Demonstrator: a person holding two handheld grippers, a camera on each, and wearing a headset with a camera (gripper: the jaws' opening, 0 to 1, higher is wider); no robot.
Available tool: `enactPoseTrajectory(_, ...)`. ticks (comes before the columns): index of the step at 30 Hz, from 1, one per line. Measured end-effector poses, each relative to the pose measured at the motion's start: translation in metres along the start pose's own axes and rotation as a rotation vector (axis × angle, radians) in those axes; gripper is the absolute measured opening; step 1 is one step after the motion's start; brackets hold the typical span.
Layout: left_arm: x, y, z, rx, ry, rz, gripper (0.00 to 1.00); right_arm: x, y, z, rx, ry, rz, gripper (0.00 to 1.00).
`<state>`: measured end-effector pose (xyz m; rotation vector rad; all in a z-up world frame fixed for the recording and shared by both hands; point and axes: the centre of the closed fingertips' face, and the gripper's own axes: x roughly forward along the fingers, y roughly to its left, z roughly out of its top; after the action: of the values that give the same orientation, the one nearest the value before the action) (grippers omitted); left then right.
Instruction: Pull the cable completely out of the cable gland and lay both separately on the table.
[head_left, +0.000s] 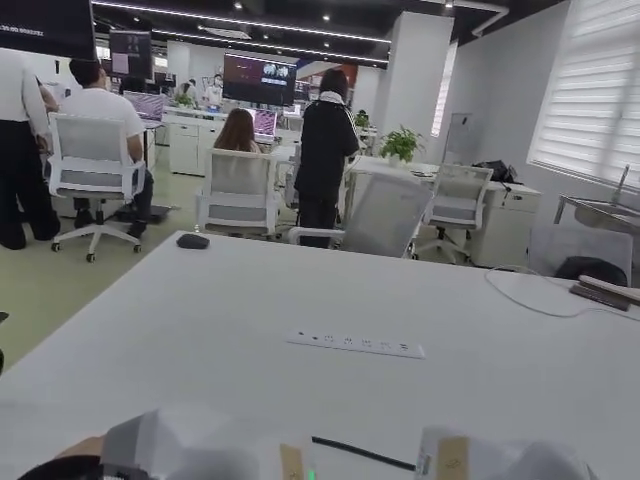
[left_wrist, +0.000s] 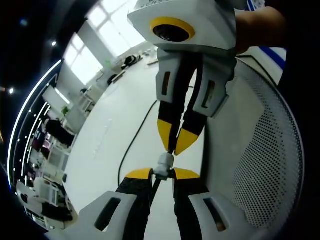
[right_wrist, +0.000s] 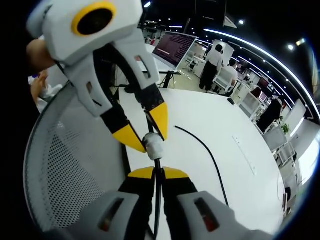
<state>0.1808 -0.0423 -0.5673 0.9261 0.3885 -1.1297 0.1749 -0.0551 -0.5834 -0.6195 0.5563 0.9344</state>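
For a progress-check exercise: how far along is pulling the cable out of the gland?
Done: nothing laid down yet. In hand: left gripper clamps the cable gland, right gripper clamps the cable, which runs into the gland. Remaining: pull it free, lay both on the table.

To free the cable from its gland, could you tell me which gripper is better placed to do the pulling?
Probably right: the right gripper has its jaws shut on the cable beside the cable gland, which the left gripper clamps.
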Motion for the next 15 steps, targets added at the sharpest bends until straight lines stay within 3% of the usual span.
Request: enactPoseTrajectory(15,-0.006,0.010,-0.010,-0.017,0.020,0.025,0.16,-0.007,-0.008,-0.045,0.032,0.108,-0.033,0.03)
